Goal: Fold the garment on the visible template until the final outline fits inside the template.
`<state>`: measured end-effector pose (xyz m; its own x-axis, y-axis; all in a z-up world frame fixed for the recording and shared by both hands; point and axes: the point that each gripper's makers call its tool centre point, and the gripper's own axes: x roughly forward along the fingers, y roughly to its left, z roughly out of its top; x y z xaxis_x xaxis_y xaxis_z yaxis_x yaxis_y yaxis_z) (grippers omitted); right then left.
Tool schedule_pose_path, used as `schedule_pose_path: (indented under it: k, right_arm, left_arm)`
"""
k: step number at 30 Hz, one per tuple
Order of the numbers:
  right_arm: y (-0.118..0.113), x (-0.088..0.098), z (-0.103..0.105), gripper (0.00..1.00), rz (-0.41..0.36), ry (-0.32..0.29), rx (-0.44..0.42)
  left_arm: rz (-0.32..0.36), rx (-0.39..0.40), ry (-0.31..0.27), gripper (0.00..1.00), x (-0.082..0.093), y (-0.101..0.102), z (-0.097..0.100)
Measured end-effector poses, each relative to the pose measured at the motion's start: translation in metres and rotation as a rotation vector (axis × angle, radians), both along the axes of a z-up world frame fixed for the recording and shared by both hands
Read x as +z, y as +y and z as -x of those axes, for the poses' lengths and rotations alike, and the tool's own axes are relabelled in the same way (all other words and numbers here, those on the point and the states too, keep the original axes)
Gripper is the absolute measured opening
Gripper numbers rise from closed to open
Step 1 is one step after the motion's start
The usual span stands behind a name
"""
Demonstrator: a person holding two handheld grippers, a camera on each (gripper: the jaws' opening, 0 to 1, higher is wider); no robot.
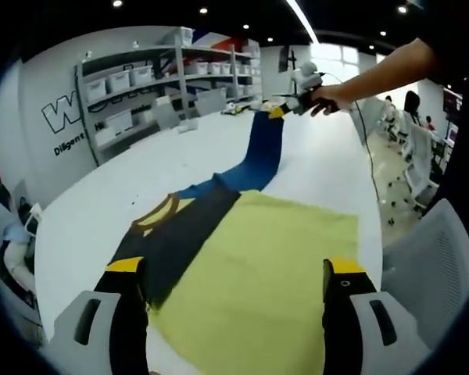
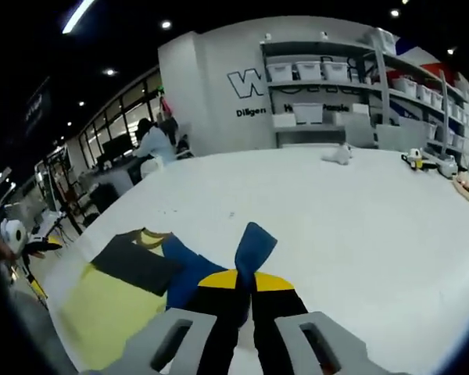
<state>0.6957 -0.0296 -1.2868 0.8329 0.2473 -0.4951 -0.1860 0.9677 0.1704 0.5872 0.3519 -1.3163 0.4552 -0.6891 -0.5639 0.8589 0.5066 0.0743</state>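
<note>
Blue soft sleeve pinched by right gripper fingers | left gripper fingers apart over yellow template

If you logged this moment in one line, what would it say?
right claw: shut on blue sleeve, stretched out | left claw: open over yellow template | garment: on white table

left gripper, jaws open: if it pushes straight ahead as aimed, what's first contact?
Likely the yellow template: it lies directly between and ahead of the left gripper. Beyond it comes the dark garment on the white table. Depth is uncertain with the fisheye.
</note>
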Motion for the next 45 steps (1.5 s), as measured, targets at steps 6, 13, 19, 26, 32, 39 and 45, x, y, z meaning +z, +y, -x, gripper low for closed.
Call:
schedule_pose_path:
  k: [6, 13, 19, 26, 32, 39, 45]
  right_arm:
    - [0.027, 0.016, -0.005, 0.0, 0.014, -0.014, 0.038]
    - [0.061, 0.039, -0.014, 0.0, 0.03, -0.039, 0.077]
    - [0.089, 0.072, -0.027, 0.0, 0.025, -0.077, 0.104]
    - [0.126, 0.108, -0.041, 0.0, 0.01, -0.126, 0.142]
    - [0.17, 0.136, -0.047, 0.0, -0.014, -0.172, 0.202]
    - [0.211, 0.136, -0.053, 0.0, -0.019, -0.172, 0.255]
    - [0.239, 0.122, -0.055, 0.0, -0.024, -0.144, 0.288]
  left_arm:
    - [-0.009, -0.001, -0.025, 0.89, 0.005, 0.016, 0.007]
    - [-0.012, 0.023, -0.047, 0.9, 0.009, 0.04, 0.006]
    - [0.005, 0.034, -0.061, 0.9, 0.011, 0.053, 0.006]
    - [0.032, 0.047, -0.077, 0.9, 0.016, 0.065, 0.004]
    - [0.05, 0.063, -0.081, 0.89, 0.016, 0.075, -0.001]
    - [0.064, 0.078, -0.087, 0.9, 0.017, 0.084, -0.002]
    - [0.075, 0.099, -0.084, 0.9, 0.017, 0.095, 0.002]
